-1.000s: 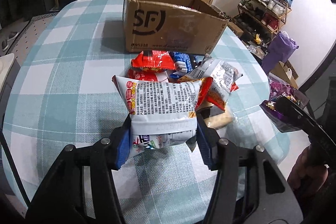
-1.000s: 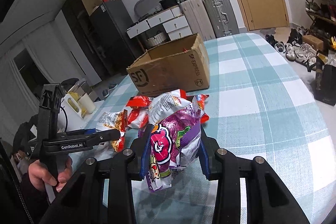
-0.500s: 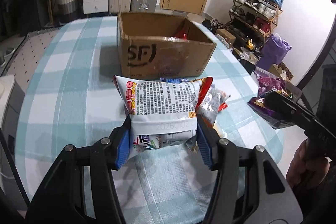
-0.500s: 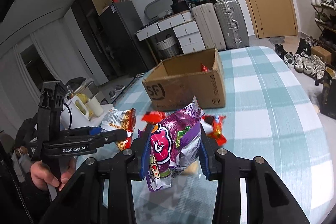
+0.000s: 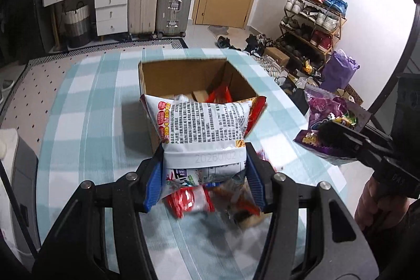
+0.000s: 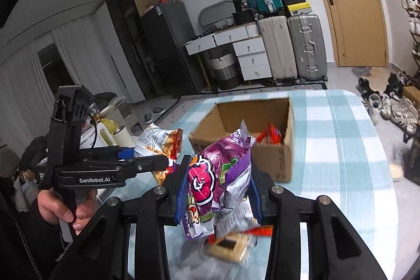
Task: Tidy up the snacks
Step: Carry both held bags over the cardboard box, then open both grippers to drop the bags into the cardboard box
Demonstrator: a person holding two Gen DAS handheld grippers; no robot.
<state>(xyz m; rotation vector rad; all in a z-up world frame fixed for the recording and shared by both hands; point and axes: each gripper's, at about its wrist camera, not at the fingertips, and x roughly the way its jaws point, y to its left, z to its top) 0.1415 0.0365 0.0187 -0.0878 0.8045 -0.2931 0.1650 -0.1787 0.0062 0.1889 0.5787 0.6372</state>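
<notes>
My left gripper (image 5: 203,169) clamps the white printed snack bag (image 5: 202,127), my right gripper (image 6: 218,190) the purple snack bag (image 6: 223,169) — both lifted off the table since a second ago, now nearing the open cardboard box (image 5: 183,72) — drop-in likely next

both held bags (image 5: 204,130) (image 6: 218,175) have risen toward the cardboard box (image 5: 183,78).
</notes>
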